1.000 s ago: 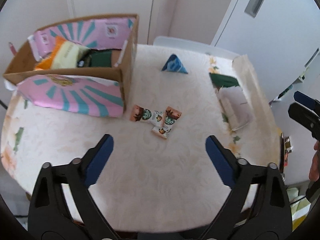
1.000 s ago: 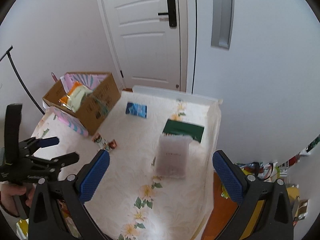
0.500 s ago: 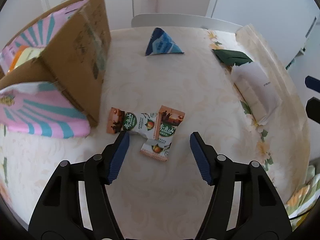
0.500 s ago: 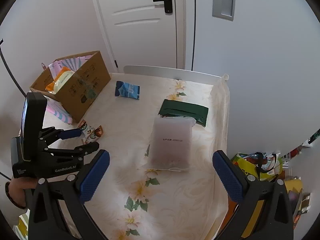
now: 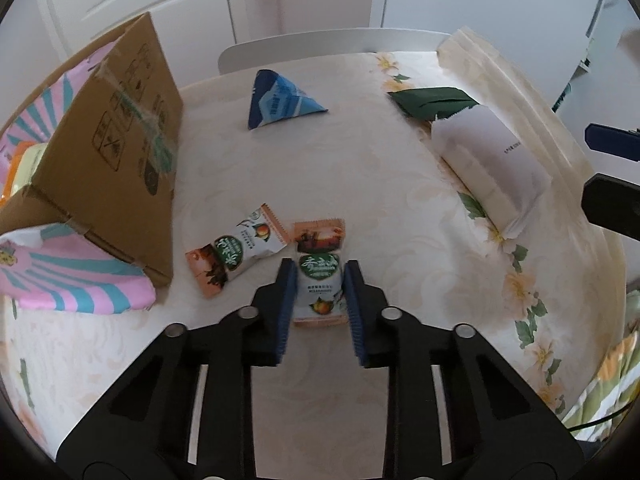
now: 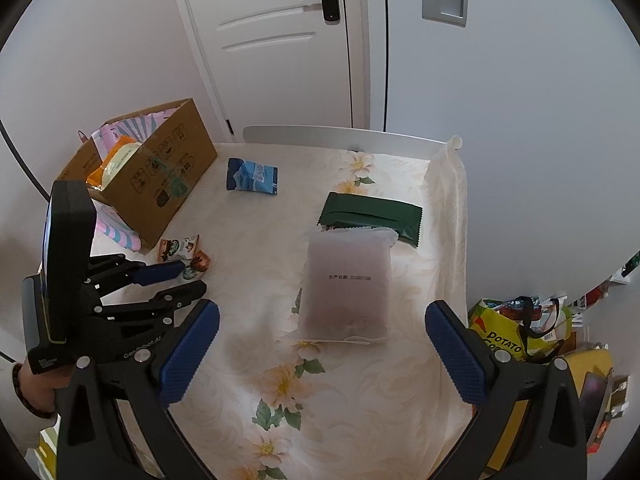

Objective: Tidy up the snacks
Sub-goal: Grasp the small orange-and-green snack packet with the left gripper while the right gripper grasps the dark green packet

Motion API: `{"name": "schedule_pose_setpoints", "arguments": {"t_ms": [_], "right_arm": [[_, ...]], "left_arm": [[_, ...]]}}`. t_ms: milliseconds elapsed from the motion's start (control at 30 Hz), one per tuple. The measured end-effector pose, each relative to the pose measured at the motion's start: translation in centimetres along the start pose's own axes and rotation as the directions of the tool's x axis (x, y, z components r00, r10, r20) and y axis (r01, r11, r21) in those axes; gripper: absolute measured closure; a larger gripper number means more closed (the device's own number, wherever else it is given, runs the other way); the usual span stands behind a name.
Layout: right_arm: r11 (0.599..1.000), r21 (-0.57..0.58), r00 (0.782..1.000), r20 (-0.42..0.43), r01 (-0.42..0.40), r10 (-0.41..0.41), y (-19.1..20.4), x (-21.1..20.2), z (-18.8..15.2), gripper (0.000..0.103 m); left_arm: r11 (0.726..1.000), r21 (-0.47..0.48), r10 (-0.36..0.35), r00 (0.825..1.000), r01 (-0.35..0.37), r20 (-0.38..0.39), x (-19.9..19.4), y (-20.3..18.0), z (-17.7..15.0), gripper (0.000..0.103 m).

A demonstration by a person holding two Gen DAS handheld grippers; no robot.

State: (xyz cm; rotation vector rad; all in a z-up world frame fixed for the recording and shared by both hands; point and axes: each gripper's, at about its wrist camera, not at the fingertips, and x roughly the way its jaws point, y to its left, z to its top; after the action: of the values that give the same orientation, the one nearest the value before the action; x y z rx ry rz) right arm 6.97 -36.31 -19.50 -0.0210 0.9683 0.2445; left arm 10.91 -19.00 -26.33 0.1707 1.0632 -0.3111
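Observation:
My left gripper (image 5: 318, 276) is down on the table with its blue pads closed against a small white-and-orange snack packet (image 5: 321, 268). A second like packet (image 5: 236, 254) lies just left of it. The left gripper also shows in the right wrist view (image 6: 188, 276). My right gripper (image 6: 320, 344) is open and empty above a white frosted pouch (image 6: 346, 284). A dark green packet (image 6: 370, 216) lies behind the pouch. A blue triangular packet (image 5: 276, 100) sits further back. A cardboard box (image 5: 116, 160) with snacks inside stands at the left.
Pink striped bags (image 5: 68, 276) hang over the box flaps. The table (image 5: 328, 380) has a floral cloth, with its right edge close to the pouch. A chair back (image 6: 344, 138) and a door (image 6: 280, 40) are behind. Bags (image 6: 520, 332) sit on the floor at right.
My left gripper has moved forward and down to the packets and closed from wide open onto the nearer one. My right gripper has lowered slightly toward the white pouch.

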Motion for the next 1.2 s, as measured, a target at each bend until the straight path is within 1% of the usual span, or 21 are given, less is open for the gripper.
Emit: {"name": "schedule_pose_setpoints", "arguments": {"t_ms": [200, 533, 667, 800, 867, 900, 933, 967, 1000, 1033, 1067, 1100, 1133, 1200], "right_arm": [[1.000, 0.002, 1.000, 0.002, 0.000, 0.000, 0.1, 0.1, 0.1, 0.000], [1.000, 0.011, 1.000, 0.003, -0.004, 0.004, -0.3, -0.1, 0.5, 0.000], [1.000, -0.012, 1.000, 0.016, -0.003, 0.003, -0.4, -0.4, 1.9, 0.000], [0.999, -0.052, 1.000, 0.026, -0.017, 0.018, -0.6, -0.1, 4.2, 0.001], [0.995, -0.099, 1.000, 0.005, -0.029, 0.030, -0.6, 0.6, 5.6, 0.005], [0.987, -0.153, 0.999, -0.022, -0.039, 0.036, -0.6, 1.3, 6.6, 0.008], [0.979, -0.200, 0.999, -0.036, -0.045, 0.039, -0.6, 1.7, 7.3, 0.013], [0.964, -0.261, 0.998, -0.056, -0.054, 0.041, -0.7, 2.4, 8.3, 0.018], [0.943, -0.324, 0.995, -0.094, -0.073, 0.045, -0.8, 3.2, 9.3, 0.020], [0.928, -0.363, 0.991, -0.125, -0.089, 0.047, -1.0, 3.9, 10.0, 0.027], [0.905, -0.410, 0.985, -0.167, -0.117, 0.052, -1.4, 4.8, 10.9, 0.029], [0.889, -0.434, 0.977, -0.205, -0.145, 0.059, -1.6, 5.5, 11.4, 0.029], [0.869, -0.461, 0.966, -0.250, -0.181, 0.068, -2.0, 6.4, 11.9, 0.031], [0.835, -0.499, 0.948, -0.306, -0.232, 0.081, -2.3, 7.7, 12.2, 0.034]], "left_arm": [[1.000, -0.017, -0.006, 1.000, 0.006, -0.004, 0.2, 0.0, 0.0, 0.083], [0.999, -0.032, -0.019, 0.999, 0.020, 0.029, -1.7, 0.9, -0.2, 0.083], [0.999, -0.041, -0.018, 0.999, 0.020, 0.050, -2.9, 1.1, -0.2, 0.083], [0.998, -0.055, -0.022, 0.998, 0.026, 0.064, -4.0, 1.4, -0.2, 0.083], [0.998, -0.059, -0.023, 0.997, 0.027, 0.073, -4.8, 1.5, -0.1, 0.083], [0.998, -0.061, -0.022, 0.997, 0.027, 0.075, -5.0, 1.5, -0.1, 0.083], [0.998, -0.064, -0.021, 0.997, 0.026, 0.080, -5.4, 1.6, -0.1, 0.083], [0.998, -0.065, -0.019, 0.996, 0.024, 0.082, -5.6, 1.7, -0.1, 0.083], [0.998, -0.066, -0.016, 0.996, 0.022, 0.084, -5.8, 1.7, -0.1, 0.083], [0.997, -0.069, -0.011, 0.996, 0.018, 0.088, -6.0, 1.7, -0.1, 0.083], [0.997, -0.073, -0.008, 0.996, 0.015, 0.092, -6.3, 1.8, -0.1, 0.083], [0.997, -0.077, -0.005, 0.996, 0.012, 0.093, -6.5, 1.9, -0.2, 0.083], [0.997, -0.082, -0.001, 0.995, 0.009, 0.096, -6.6, 1.9, -0.1, 0.083], [0.996, -0.093, 0.002, 0.995, 0.007, 0.098, -6.8, 2.0, -0.1, 0.083]]}}
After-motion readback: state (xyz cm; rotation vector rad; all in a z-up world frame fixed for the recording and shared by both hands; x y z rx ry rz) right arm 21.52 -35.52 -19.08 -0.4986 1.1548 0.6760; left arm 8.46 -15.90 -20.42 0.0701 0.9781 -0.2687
